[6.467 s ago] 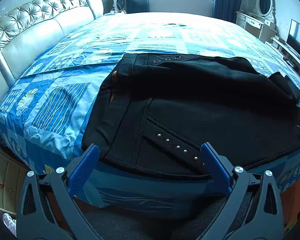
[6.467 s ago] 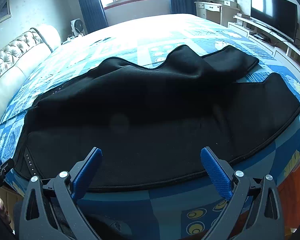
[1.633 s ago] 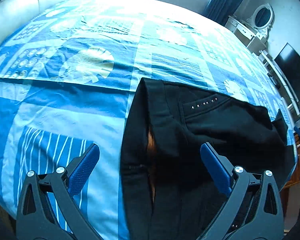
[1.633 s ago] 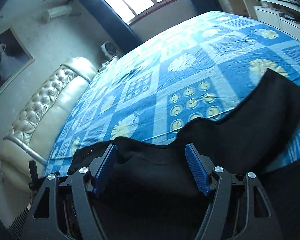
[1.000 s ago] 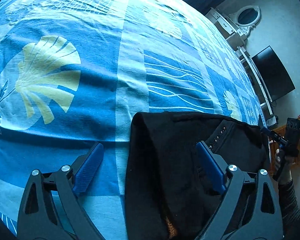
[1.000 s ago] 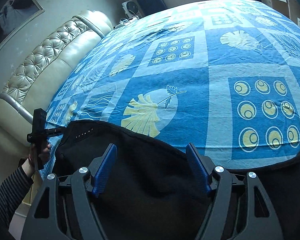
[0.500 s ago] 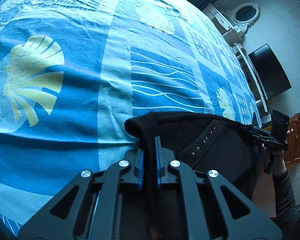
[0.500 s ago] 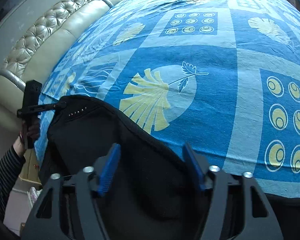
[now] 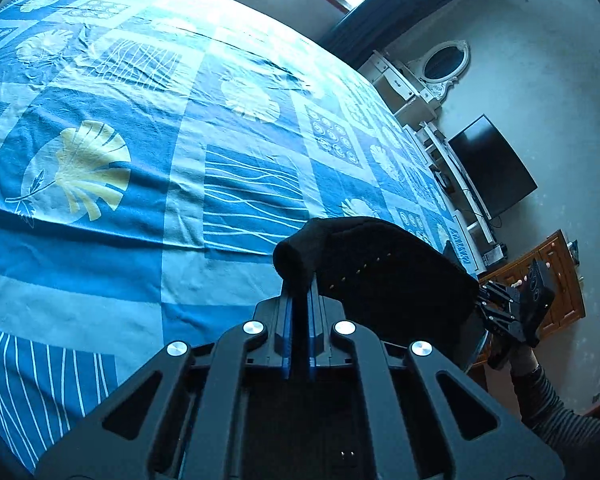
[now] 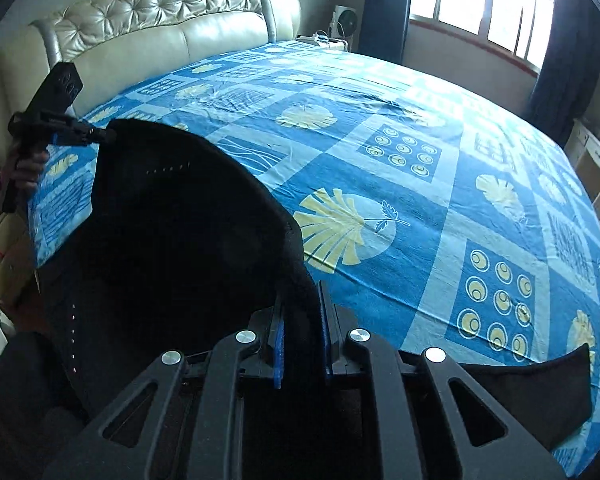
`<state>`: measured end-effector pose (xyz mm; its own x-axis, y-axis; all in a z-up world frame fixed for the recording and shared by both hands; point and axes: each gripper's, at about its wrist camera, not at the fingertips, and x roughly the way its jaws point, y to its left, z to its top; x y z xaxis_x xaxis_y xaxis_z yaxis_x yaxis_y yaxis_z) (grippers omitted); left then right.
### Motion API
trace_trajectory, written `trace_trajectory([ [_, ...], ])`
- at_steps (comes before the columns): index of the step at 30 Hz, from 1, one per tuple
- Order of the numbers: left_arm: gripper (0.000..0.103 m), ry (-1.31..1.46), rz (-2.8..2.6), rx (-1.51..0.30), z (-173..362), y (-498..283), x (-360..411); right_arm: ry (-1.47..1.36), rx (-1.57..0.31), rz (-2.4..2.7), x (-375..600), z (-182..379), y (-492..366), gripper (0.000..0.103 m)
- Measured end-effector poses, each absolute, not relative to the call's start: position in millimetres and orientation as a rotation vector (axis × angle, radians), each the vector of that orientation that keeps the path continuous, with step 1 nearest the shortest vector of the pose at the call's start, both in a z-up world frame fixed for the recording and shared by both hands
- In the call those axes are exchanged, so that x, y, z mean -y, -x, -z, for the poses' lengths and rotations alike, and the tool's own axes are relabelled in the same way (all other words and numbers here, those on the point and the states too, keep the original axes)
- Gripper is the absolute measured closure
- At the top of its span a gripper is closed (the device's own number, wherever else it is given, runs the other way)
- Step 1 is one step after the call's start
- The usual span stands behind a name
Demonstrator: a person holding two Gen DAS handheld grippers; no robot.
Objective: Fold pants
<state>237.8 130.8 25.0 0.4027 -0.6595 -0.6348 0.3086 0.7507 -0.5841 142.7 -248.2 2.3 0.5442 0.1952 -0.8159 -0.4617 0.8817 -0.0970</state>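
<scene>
The black pants [image 9: 380,280] with a row of small studs hang lifted above the blue patterned bed [image 9: 140,184]. My left gripper [image 9: 299,296] is shut on one end of their top edge. My right gripper [image 10: 302,304] is shut on the other end of that edge, with the pants [image 10: 172,248] stretched between the two. The right gripper shows at the pants' far end in the left wrist view [image 9: 500,312]; the left gripper shows in the right wrist view [image 10: 96,134]. A loose black part [image 10: 540,384] lies at the bed's near right.
A cream tufted headboard [image 10: 148,20] stands at the left of the bed [image 10: 440,184]. A TV [image 9: 492,168], a white dresser with an oval mirror [image 9: 444,64] and a wooden cabinet [image 9: 556,280] stand beyond the bed. Windows with dark curtains [image 10: 480,4] are at the back.
Both grippers went from open over the pants' far edge to shut on it. They have lifted the edge off the bed and the cameras now tilt up.
</scene>
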Motion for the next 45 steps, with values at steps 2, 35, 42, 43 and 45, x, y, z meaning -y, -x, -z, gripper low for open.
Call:
trace_trajectory([
  [2, 0.098, 0.392, 0.639, -0.971, -27.8, -213.7, -130.4, 0.370, -0.911, -0.396, 241.5, 3.1, -119.4, 0.089],
  [35, 0.046, 0.804, 0.362, -1.083, 51.6, -58.6, -158.2, -0.691, -1.173, -0.390, 312.7, 73.0, -9.0, 0.050],
  [42, 0.042, 0.746, 0.291, -1.114, 57.2, -71.7, -137.9, -0.938, -1.168, -0.363, 294.1, 88.8, -13.5, 0.045],
  [43, 0.042, 0.741, 0.282, -1.115, 57.8, -72.4, -137.0, -0.950, -1.154, -0.355, 293.1, 89.0, -14.8, 0.045],
  [45, 0.042, 0.737, 0.266, -1.115, 58.1, -74.1, -135.7, -0.967, -1.139, -0.327, 292.9, 91.6, -18.3, 0.045],
])
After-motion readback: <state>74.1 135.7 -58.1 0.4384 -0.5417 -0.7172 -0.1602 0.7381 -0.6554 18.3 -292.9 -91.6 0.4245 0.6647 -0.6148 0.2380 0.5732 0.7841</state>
